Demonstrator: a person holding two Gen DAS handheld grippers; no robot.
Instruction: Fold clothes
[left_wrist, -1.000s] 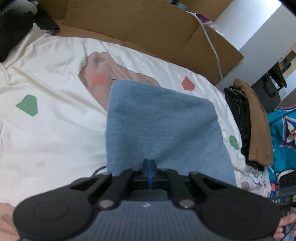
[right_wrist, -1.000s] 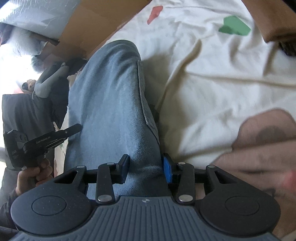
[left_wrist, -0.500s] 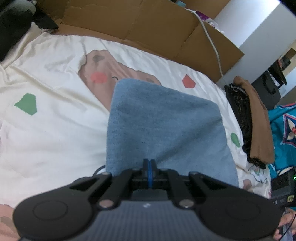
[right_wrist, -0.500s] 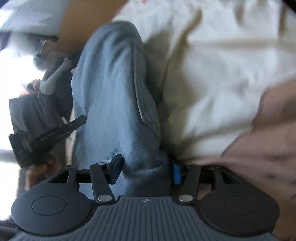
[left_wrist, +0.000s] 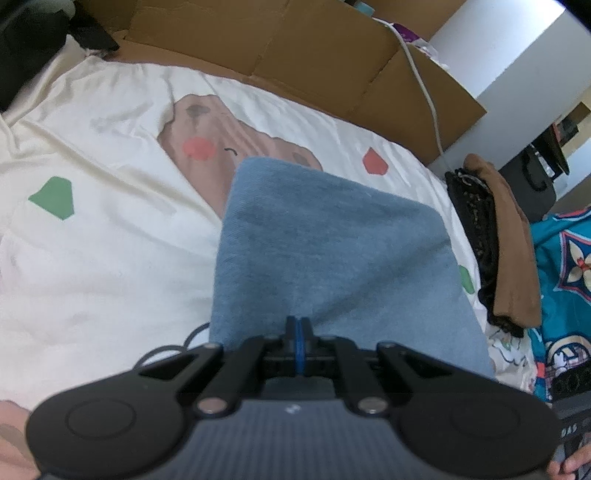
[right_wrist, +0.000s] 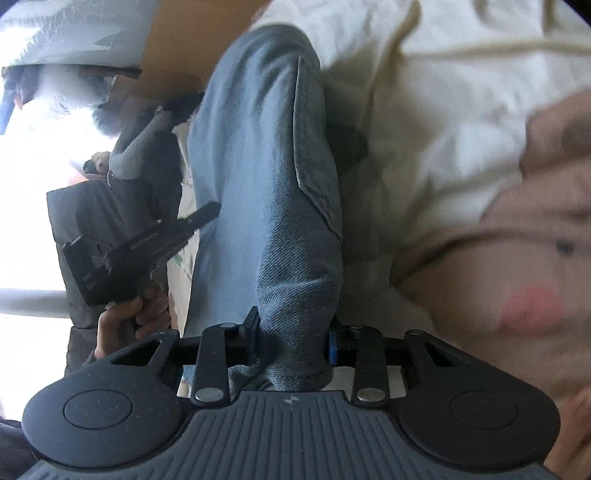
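1. The left gripper stays fully closed, pinching the near edge of the jeans, which lie folded on the bed sheet; nothing has shifted here.
2. The right gripper has widened and is now closing again around a thick bunched end of the jeans, the pads meeting cloth on both sides. That probably means a re-grip before the next fold.
3. Hidden: the layers under the top fold. The right view is blurred, so how firmly the cloth is caught is uncertain.
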